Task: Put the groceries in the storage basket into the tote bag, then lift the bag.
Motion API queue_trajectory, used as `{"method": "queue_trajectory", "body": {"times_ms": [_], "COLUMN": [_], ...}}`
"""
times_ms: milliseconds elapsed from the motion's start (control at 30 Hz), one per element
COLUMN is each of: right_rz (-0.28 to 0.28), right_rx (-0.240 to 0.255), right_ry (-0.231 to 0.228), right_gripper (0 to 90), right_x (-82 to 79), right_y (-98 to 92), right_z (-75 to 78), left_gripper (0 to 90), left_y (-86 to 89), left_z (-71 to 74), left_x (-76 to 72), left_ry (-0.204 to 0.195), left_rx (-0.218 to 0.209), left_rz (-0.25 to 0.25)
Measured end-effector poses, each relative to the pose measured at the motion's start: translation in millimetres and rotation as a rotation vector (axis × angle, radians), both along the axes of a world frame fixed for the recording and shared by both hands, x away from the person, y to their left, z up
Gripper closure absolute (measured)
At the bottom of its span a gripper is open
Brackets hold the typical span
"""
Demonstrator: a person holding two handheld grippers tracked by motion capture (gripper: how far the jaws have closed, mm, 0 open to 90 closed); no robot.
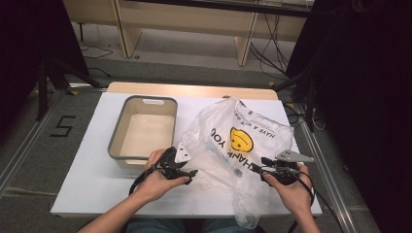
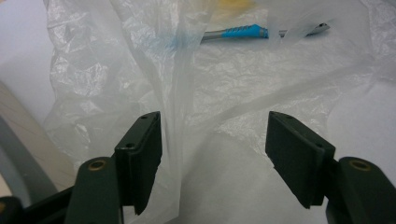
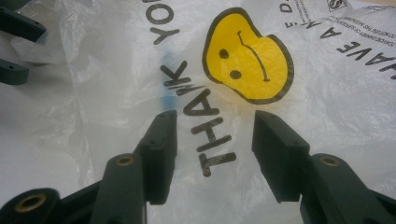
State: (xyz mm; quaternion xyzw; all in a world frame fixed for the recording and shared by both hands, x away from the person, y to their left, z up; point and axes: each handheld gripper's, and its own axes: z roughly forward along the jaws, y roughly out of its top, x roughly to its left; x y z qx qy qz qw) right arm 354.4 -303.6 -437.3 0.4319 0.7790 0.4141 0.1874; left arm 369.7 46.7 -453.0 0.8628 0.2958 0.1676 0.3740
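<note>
A thin white plastic bag (image 1: 262, 127) printed with a yellow smiley (image 1: 240, 140) and "THANK YOU" lies crumpled on the white table (image 1: 87, 184). My left gripper (image 1: 191, 174) is at the bag's left edge. In the left gripper view it stands open (image 2: 215, 123), with a hanging fold of the bag (image 2: 182, 107) just inside its left jaw. A blue-handled tool (image 2: 240, 32) shows through the film farther in. My right gripper (image 1: 255, 169) is at the bag's near right side. It is open (image 3: 215, 119) over the printed bag (image 3: 327, 93), above the word "THANK".
An empty grey bin (image 1: 116, 136) stands on the table left of the bag, right by my left hand. The other gripper's jaws (image 3: 14, 46) show at the top left of the right gripper view. Dark stands flank the table on both sides.
</note>
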Motion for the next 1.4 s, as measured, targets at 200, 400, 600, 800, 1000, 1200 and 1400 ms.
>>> {"method": "queue_trajectory", "body": {"times_ms": [200,400,600,800,1000,1200,1400], "right_rz": [-0.002,0.001,-0.004,-0.004,-0.066,-0.187,-0.236], "right_rx": [0.003,0.000,0.004,0.003,-0.039,-0.054,-0.054], "right_ry": [0.000,0.002,-0.001,0.005,0.000,-0.009,0.066], "right_gripper": [51.2,51.2,51.1,51.0,50.7,50.0,47.1], "right_x": [0.5,0.0,-0.9,-1.0,-0.2,-0.6,1.7], "right_y": [-0.8,-1.2,-3.0,-3.1,-9.3,-27.9,-40.1], "right_z": [1.1,0.7,2.6,2.5,10.1,17.0,11.2], "left_gripper": [36.4,36.3,36.2,36.3,36.3,36.5,37.0], "left_y": [0.3,-0.2,-2.0,-2.3,-5.3,-10.9,-16.1], "left_z": [-0.5,0.5,-0.5,-1.2,-3.9,-7.1,-8.4], "left_x": [-0.2,-0.6,-1.0,-0.9,-0.4,-2.5,-3.8], "left_ry": [-0.003,-0.003,-0.001,0.000,0.003,0.013,0.013], "left_rx": [0.004,0.004,0.008,0.010,0.015,0.026,0.042], "left_rz": [0.002,0.008,0.001,0.002,-0.021,-0.040,-0.040]}}
